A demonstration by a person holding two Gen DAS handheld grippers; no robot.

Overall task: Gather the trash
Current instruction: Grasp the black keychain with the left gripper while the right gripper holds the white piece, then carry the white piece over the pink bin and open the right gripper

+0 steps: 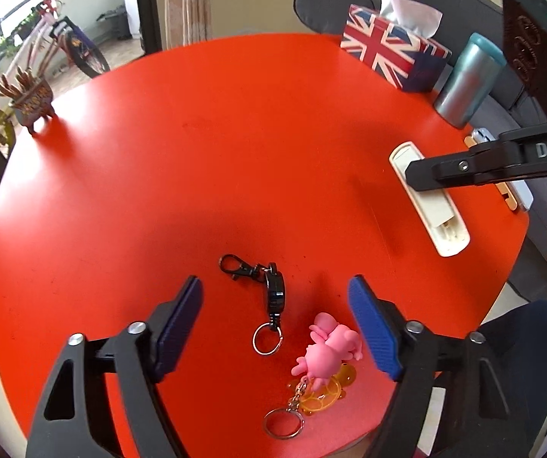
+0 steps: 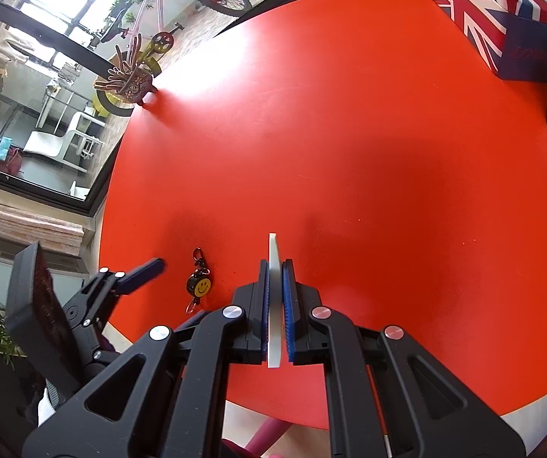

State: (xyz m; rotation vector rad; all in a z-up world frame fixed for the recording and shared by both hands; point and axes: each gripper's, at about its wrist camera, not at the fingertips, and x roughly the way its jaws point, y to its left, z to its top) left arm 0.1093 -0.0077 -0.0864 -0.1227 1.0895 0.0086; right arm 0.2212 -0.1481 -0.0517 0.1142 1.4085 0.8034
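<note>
White strip clamped in right gripper. Left gripper wide, straddling black key reel; pink keychain at 5 o'clock.

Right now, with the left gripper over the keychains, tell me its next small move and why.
Probably lower the left gripper a little and close on the black key reel. Its jaws stand apart with nothing pressed between the pads, and the reel lies flat on the red table between them. The pink keychain lies close to the right pad, so centring on the reel first seems wise.
</note>
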